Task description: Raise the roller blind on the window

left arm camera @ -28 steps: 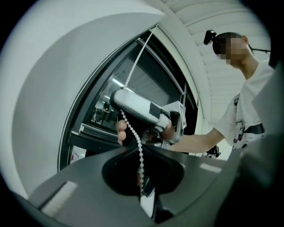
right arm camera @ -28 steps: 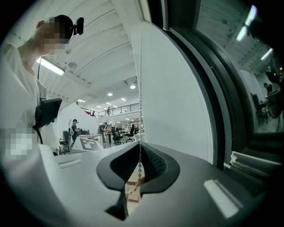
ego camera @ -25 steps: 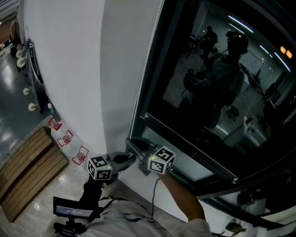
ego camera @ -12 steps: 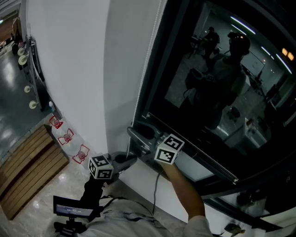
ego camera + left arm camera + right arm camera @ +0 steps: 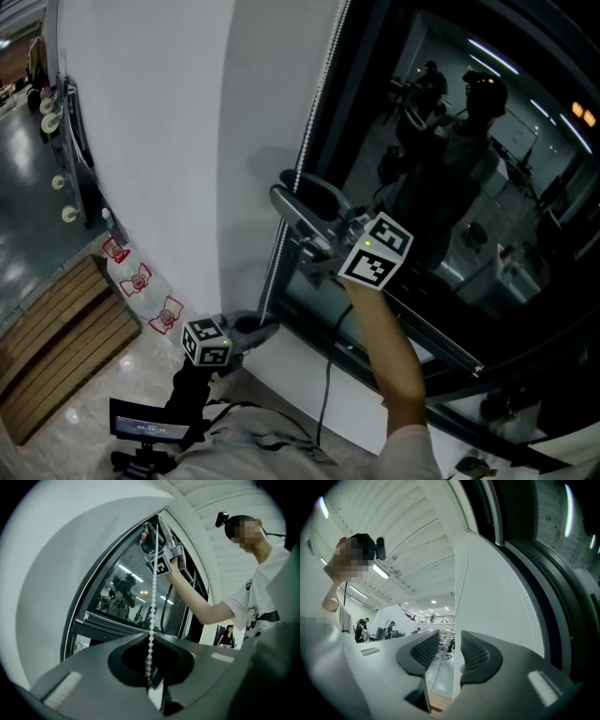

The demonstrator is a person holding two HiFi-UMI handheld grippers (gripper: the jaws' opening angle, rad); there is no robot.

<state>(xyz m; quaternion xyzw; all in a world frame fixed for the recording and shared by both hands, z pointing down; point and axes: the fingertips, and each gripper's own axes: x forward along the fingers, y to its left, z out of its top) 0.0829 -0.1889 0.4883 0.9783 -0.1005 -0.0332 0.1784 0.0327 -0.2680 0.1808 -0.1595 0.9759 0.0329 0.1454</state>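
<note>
A: Left gripper?
B: Low by the wall, jaws closed on the bead chain. The chain runs straight up from it.
A: Right gripper?
B: High at the left frame edge of the window. Jaws have just been opening and are now wide. The chain runs through the gap, pads not on it.
A: Roller blind itself?
B: Can't make out the fabric. Glass is dark with reflections, and only its chain shows, along that left frame edge.
A: Step?
B: Looks like a high re-grip for the next pull. Centre the chain between the ribbed pads and close fully before the left lets go. Then pull straight down along the frame, same strand.
</note>
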